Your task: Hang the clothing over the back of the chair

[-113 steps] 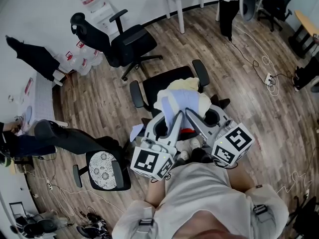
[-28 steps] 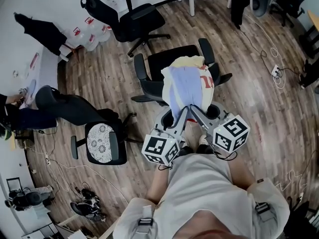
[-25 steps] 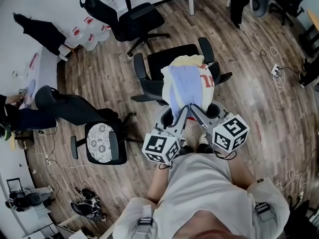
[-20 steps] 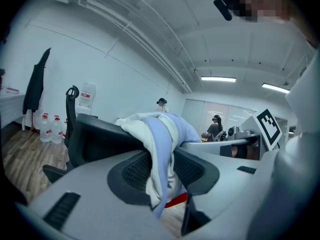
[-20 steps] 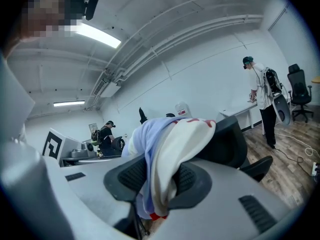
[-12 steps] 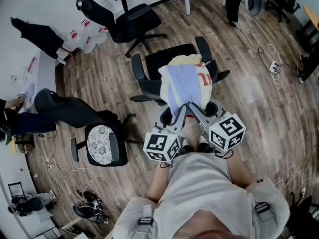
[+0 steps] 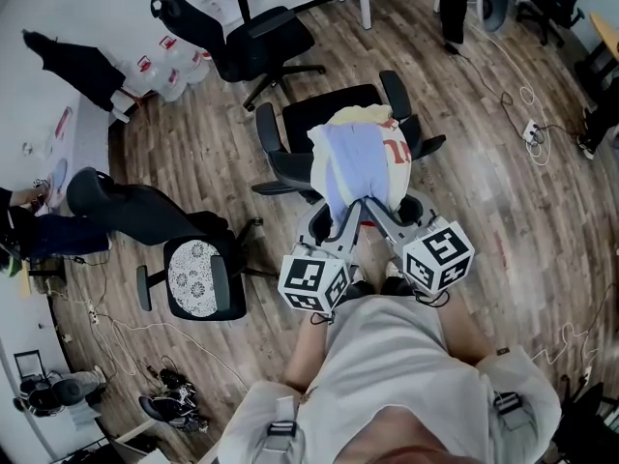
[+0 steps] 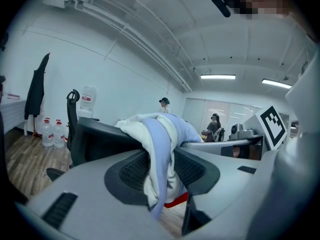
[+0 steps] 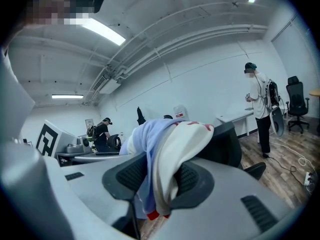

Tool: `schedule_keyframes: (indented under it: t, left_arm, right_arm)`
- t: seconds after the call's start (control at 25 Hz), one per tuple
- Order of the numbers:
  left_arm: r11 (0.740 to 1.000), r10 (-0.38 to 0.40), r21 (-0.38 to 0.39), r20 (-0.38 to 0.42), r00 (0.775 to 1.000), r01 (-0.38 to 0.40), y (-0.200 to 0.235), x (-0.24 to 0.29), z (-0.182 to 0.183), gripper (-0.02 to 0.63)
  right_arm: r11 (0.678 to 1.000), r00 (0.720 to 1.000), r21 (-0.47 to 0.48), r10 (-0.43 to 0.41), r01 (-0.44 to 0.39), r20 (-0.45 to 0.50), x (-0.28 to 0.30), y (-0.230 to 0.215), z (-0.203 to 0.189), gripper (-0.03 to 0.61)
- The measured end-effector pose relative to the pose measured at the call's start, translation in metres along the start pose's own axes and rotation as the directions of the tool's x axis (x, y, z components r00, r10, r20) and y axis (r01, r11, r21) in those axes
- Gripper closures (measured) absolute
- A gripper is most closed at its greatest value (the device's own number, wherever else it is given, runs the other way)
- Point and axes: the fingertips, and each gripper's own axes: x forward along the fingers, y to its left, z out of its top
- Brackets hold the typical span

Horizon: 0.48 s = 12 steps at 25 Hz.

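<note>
A pale blue and cream garment (image 7: 353, 162) with red print lies draped over the back of a black office chair (image 7: 329, 114). Both grippers reach its near hanging edge side by side, my left gripper (image 7: 346, 217) beside my right gripper (image 7: 375, 213). In the left gripper view the cloth (image 8: 160, 134) hangs between the pads of the left gripper (image 8: 157, 171). The right gripper (image 9: 157, 176) likewise has a fold (image 9: 170, 139) between its pads. Both pairs of jaws have just been opening, and the cloth hangs loose between them.
Another black chair (image 7: 242, 42) stands at the back. A chair with a lace cushion (image 7: 198, 278) and a dark draped shape (image 7: 126, 211) are at the left. Cables and a power strip (image 7: 530, 129) lie at the right. A person (image 9: 260, 104) stands by a white table.
Since the earliest frame the garment has gone from a bunch near the grippers to a spread over the chair back, red print showing. Over the last second both hands kept still.
</note>
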Motion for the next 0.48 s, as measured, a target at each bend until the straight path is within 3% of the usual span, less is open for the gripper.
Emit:
schedule_keyframes:
  t: [0.48]
  left_arm:
    - [1.0, 0.017, 0.016, 0.012, 1.0, -0.017, 0.004, -0.009, 0.004, 0.371]
  right_arm:
    - [0.998, 0.998, -0.035, -0.055, 0.055, 0.009, -0.012, -0.009, 0.0, 0.3]
